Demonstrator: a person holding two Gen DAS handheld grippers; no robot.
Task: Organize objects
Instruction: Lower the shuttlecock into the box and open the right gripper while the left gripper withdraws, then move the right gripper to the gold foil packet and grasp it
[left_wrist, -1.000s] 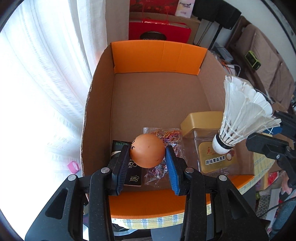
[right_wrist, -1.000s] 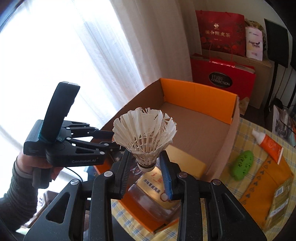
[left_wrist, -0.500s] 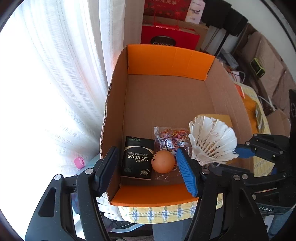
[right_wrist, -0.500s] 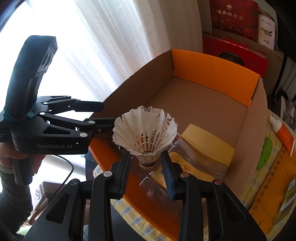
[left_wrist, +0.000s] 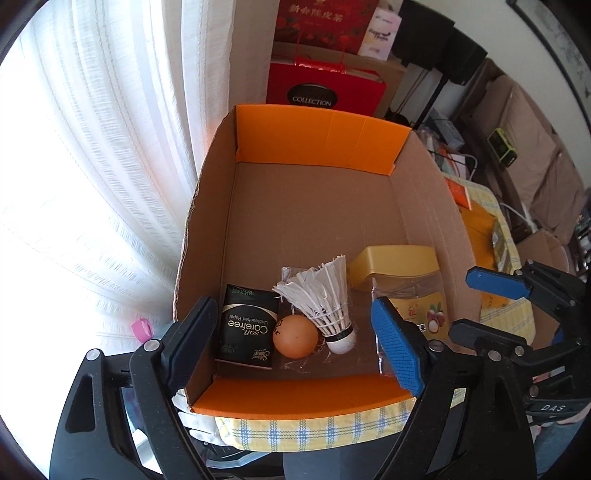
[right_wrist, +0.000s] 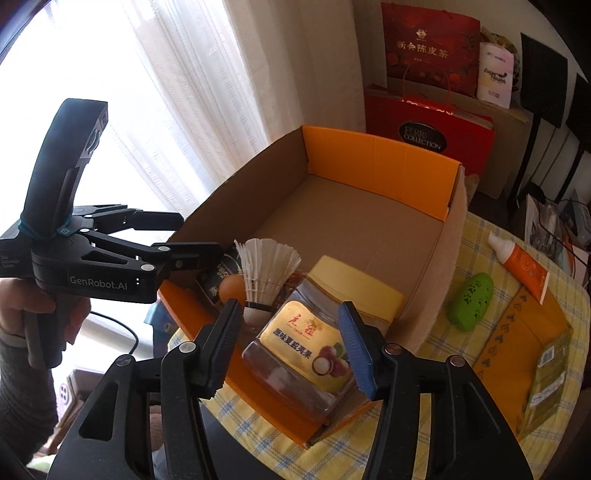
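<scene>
An open cardboard box (left_wrist: 317, 206) with orange flaps holds a black tissue pack (left_wrist: 248, 326), an orange ball (left_wrist: 294, 336), a white shuttlecock (left_wrist: 327, 301) and a clear jar with a yellow lid (left_wrist: 402, 275). The shuttlecock lies beside the ball, on a small plastic bag. My left gripper (left_wrist: 295, 341) is open and empty above the box's near edge. My right gripper (right_wrist: 291, 341) is open and empty over the jar (right_wrist: 306, 343); it also shows in the left wrist view (left_wrist: 480, 306). The shuttlecock (right_wrist: 264, 269) and ball (right_wrist: 232, 288) show behind it.
The box stands on a yellow checked tablecloth (right_wrist: 491, 332). To its right lie a green case (right_wrist: 471, 301), an orange tube (right_wrist: 519, 264) and a yellow packet (right_wrist: 517, 332). Red gift bags (right_wrist: 424, 125) stand behind. White curtains (left_wrist: 92, 166) hang at the left.
My left gripper opened and dropped the ball into the box, then drew back. My right gripper opened and released the shuttlecock, which now lies in the box beside the ball.
</scene>
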